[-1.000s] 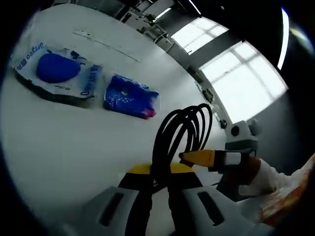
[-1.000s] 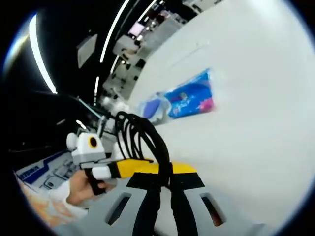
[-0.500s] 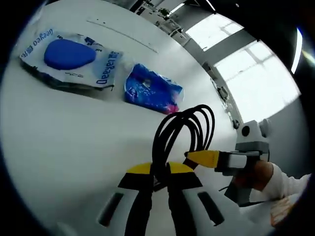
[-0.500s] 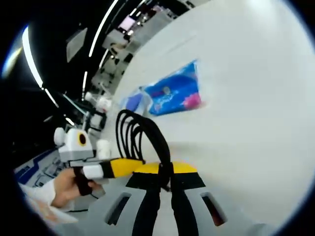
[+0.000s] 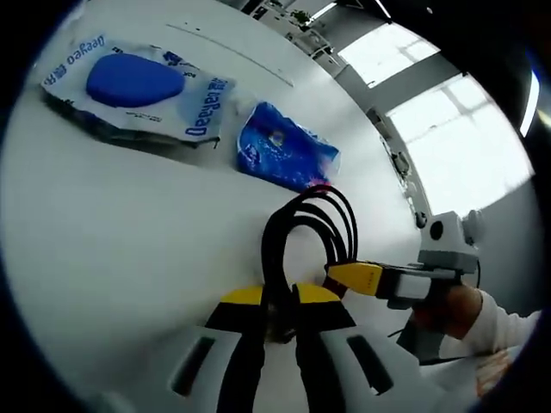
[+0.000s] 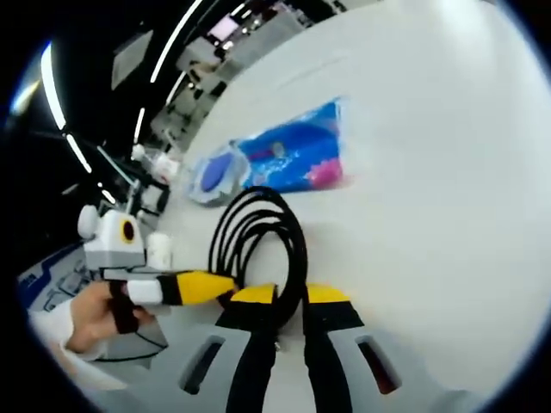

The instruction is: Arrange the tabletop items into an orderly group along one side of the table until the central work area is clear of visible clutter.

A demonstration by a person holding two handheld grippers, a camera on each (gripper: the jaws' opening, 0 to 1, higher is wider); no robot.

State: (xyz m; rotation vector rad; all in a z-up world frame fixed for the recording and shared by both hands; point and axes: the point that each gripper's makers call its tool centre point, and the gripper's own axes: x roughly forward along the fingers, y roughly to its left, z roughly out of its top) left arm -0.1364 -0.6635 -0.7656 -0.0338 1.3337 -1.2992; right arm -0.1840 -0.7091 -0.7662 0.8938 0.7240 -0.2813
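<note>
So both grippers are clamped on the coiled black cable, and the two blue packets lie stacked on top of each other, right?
Not stacked. In the left gripper view the blue mouse packet and the blue tissue pack lie side by side on the white table. Both grippers do clamp the coiled black cable.

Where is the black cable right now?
The black cable is looped up between both grippers' yellow-tipped fingers, just above the white table. In the left gripper view, the blue packet lies right behind it.

Bright daylight from blown-out windows [image 5: 430,112], ceiling light strips [image 6: 65,129] streaked, strong fisheye bending, soft edges
</note>
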